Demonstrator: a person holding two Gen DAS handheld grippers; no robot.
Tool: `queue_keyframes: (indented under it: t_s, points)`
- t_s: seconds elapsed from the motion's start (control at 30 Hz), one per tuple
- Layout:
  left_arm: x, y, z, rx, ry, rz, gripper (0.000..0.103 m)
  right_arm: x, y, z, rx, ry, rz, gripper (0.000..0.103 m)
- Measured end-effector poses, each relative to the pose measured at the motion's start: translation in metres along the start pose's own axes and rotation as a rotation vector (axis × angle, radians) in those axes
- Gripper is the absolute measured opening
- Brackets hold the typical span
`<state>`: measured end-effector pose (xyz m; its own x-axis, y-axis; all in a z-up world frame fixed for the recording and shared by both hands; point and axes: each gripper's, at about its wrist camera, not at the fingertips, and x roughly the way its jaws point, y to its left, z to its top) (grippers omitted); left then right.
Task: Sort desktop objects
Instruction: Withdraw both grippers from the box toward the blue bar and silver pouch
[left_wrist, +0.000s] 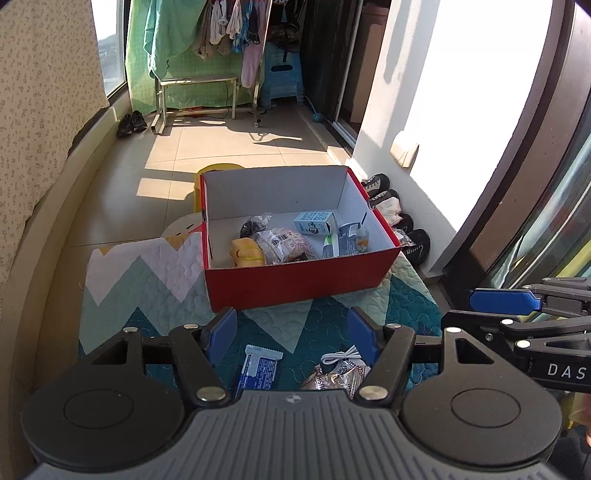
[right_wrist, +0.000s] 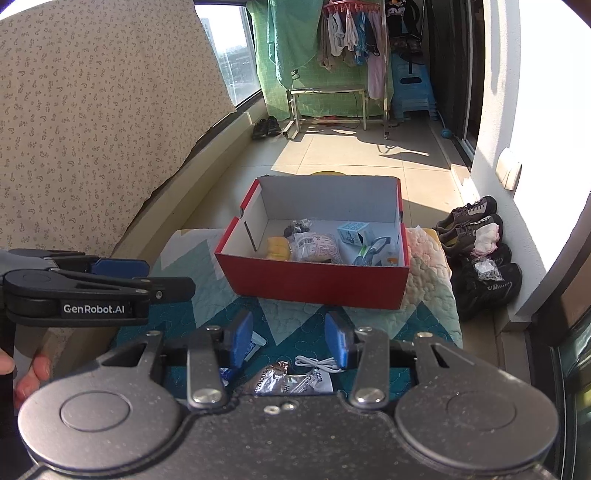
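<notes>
Sorting partly done; judged mid-task, between picks. Red shoebox (left_wrist: 303, 284) sits at 12 o'clock on the zigzag quilt (left_wrist: 147, 280), lid off.

Box contents: yellow item (left_wrist: 246, 253) at near-left, clear-wrapped snack pack (left_wrist: 282, 243) beside it, dark crinkled packet (left_wrist: 255, 223) behind, small pale-blue carton (left_wrist: 316, 221) toward the back right, blue-and-white pouch (left_wrist: 343, 240) against the right wall.

Left out on the quilt, near the person: blue wrapped bar (left_wrist: 260, 365), silver foil packet (right_wrist: 291, 382), coiled white cable (right_wrist: 317, 363) lying on or just beside the foil.

Left gripper (left_wrist: 291, 332): jaws wide, holding nothing, above the bar and foil. Right gripper (right_wrist: 290, 338): jaws wide, nothing between them, foil and cable at 6 o'clock below.

Next move likely: lower onto one loose item, pinch, carry to 12 o'clock, release in box. Cable may slip off the foil.
</notes>
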<state>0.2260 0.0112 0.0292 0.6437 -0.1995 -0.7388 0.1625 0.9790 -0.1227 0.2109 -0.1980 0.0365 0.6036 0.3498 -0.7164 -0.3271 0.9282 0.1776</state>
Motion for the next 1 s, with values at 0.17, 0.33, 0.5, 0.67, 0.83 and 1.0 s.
queue_keyframes:
  t_s: [0.17, 0.33, 0.5, 0.67, 0.83, 1.0]
  points:
    - [-0.005, 0.004, -0.020, -0.002, 0.001, 0.007, 0.065, -0.001, 0.015, -0.015, -0.068, -0.006, 0.012, 0.054]
    - [-0.001, 0.008, -0.037, -0.004, 0.021, 0.016, 0.068, 0.003, 0.021, -0.028, -0.094, 0.006, 0.021, 0.057]
    - [0.009, 0.008, -0.057, 0.036, 0.049, 0.012, 0.074, 0.010, 0.020, -0.045, -0.109, 0.028, 0.033, 0.060]
    - [0.020, 0.007, -0.073, 0.053, 0.078, -0.008, 0.086, 0.017, 0.016, -0.056, -0.111, 0.044, 0.063, 0.066]
    - [0.031, 0.009, -0.082, 0.064, 0.078, -0.024, 0.096, 0.028, 0.009, -0.062, -0.088, 0.072, 0.052, 0.067]
    - [0.048, 0.016, -0.086, 0.061, 0.090, -0.043, 0.099, 0.043, 0.003, -0.066, -0.048, 0.100, 0.050, 0.067]
